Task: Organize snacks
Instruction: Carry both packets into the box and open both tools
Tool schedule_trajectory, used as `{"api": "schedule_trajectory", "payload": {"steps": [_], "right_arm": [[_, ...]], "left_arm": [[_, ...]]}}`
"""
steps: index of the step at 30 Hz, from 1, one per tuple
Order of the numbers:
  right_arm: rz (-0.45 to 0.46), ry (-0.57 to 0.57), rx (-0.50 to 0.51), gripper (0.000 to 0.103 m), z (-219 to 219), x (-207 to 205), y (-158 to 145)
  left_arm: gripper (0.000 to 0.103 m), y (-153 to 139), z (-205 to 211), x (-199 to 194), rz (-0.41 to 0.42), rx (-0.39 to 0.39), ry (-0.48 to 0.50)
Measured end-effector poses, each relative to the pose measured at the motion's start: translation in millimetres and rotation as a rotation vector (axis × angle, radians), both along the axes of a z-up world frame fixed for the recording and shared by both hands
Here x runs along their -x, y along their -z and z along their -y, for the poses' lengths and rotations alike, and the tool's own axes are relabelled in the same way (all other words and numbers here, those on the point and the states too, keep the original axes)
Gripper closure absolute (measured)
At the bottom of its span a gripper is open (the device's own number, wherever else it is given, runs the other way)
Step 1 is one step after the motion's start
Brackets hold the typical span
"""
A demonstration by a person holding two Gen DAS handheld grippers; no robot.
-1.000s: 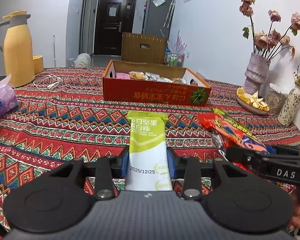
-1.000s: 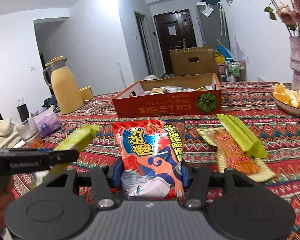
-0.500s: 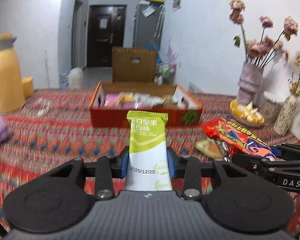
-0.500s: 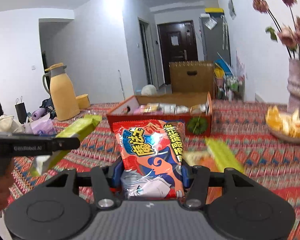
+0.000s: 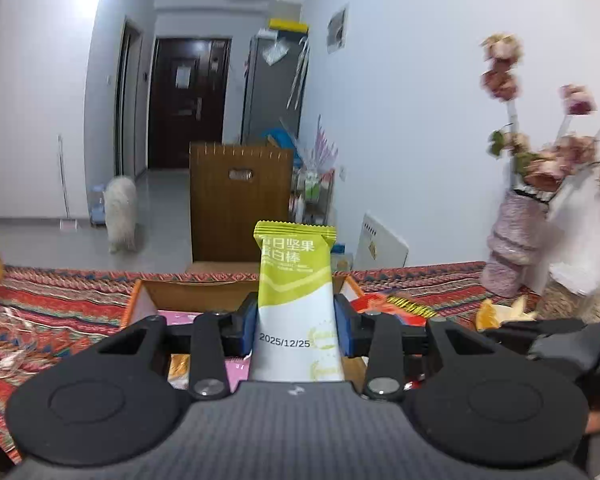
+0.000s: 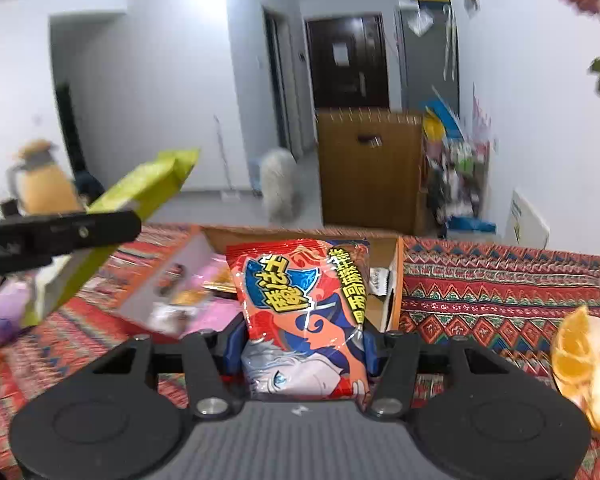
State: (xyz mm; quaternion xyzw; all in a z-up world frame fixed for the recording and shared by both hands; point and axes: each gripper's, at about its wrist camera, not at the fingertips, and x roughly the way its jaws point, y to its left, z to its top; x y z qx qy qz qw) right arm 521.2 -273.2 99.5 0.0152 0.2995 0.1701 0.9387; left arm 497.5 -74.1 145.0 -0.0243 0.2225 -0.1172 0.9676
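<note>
Over the open cardboard box (image 5: 236,294) we had both grippers loaded and hanging above the patterned tablecloth (image 6: 500,280). Left gripper (image 5: 296,326) was clenched on the green-and-white nut bar (image 5: 296,280), pads squeezing its lower half, wrapper standing upright past the fingertips. Right gripper (image 6: 300,344) was clamped on the red chip bag (image 6: 300,296), jaws held wider by the fatter pack. From the right wrist view the bar (image 6: 140,196) and the left gripper's black finger (image 6: 60,234) showed off to the left, just beside the box's left wall, apart from the chip bag.

Progress as we judged it: partway. The box (image 6: 392,280) already held several packs, a pink one (image 6: 212,316) and a few small wrapped ones, though blur made a count unreliable; we couldn't tell exactly how many or what kind. Two more snacks were in hand and not yet dropped. Neither view showed the table near us, so we couldn't say if any snacks were left outside the box.

Left to do, by our read: lower both packs into the box, let go, then check the table for stragglers. A plate of orange peel (image 6: 580,356) sat at the right edge, clear of the box.
</note>
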Motion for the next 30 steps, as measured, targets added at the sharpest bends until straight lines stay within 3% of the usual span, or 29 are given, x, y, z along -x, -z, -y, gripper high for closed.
{"api": "schedule_trajectory", "payload": {"steps": [5, 9, 12, 14, 19, 21, 22, 28, 30], "right_arm": [[-0.074, 0.055, 0.147, 0.05, -30.1, -74.0, 36.5], [-0.075, 0.095, 0.303, 0.05, -55.0, -105.4, 65.5], [-0.096, 0.101, 0.297, 0.043, -57.9, -119.0, 81.0], [-0.075, 0.065, 0.297, 0.03, -61.7, -112.1, 83.3], [-0.034, 0.02, 0.263, 0.02, -52.6, -79.9, 62.7], [-0.017, 0.022, 0.255, 0.02, -42.3, -70.8, 50.9], [-0.005, 0.031, 0.252, 0.02, -37.1, -64.3, 43.3], [0.056, 0.071, 0.205, 0.019, -1.4, -44.7, 0.3], [0.074, 0.07, 0.187, 0.019, 5.4, -32.8, -13.4]], "left_arm": [[0.064, 35.4, 7.9, -79.7, -0.124, 0.046, -0.015], [0.064, 67.8, 15.6, -122.3, -0.197, 0.065, -0.034], [0.064, 89.1, 14.4, -149.0, -0.264, 0.096, -0.054], [0.064, 102.8, 13.3, -161.4, -0.297, 0.107, -0.055], [0.063, 121.7, 15.4, -174.0, -0.36, 0.149, -0.014], [0.049, 122.4, 17.6, -173.8, -0.361, 0.136, -0.008], [0.048, 120.5, 17.4, -171.5, -0.355, 0.131, -0.013], [0.047, 79.8, 2.0, -140.9, -0.287, 0.099, -0.001], [0.041, 57.5, -7.7, -118.2, -0.24, 0.064, -0.008]]}}
